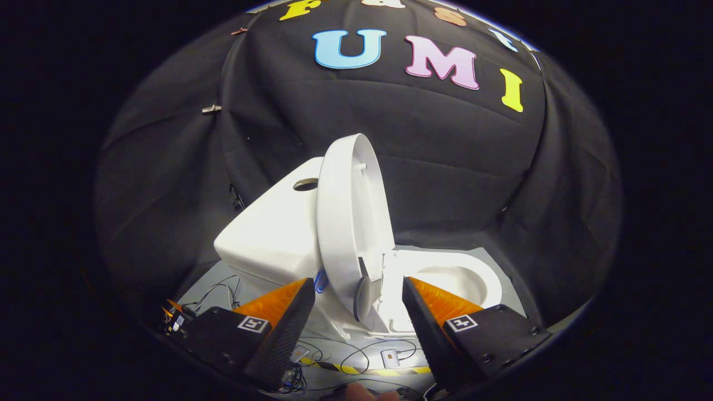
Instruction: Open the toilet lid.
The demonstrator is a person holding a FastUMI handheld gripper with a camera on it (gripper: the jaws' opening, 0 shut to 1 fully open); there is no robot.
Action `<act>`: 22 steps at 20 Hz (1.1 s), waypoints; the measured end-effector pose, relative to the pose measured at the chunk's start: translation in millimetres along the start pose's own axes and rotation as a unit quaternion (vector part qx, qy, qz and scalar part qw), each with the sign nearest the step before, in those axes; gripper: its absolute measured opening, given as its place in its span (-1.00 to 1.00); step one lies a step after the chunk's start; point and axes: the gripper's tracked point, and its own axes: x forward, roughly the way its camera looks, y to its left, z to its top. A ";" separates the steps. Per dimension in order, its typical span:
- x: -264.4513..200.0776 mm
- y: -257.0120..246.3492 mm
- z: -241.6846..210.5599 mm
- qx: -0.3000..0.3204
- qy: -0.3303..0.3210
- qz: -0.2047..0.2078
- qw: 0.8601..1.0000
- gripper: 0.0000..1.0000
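Single view: fisheye camera riding on the gripper (359, 295), looking forward along its two fingers, which stand apart and grip nothing at about 7 and 5 o'clock of the round picture; vantage raised and tipped downward, from the side of the toilet (289, 234); toilet near, just ahead of and partly between the fingers; lid (342, 223) upright and seen nearly edge-on at centre; tank towards 9 o'clock of it, open bowl (462, 278) towards 4 o'clock; cloth wall (423, 145) beyond, filling 10 to 2 o'clock; floor with cables (345, 356) close beneath, at 6 o'clock.
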 end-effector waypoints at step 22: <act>-70.6 -51.0 91.8 -0.005 -0.111 0.011 0.994 0.98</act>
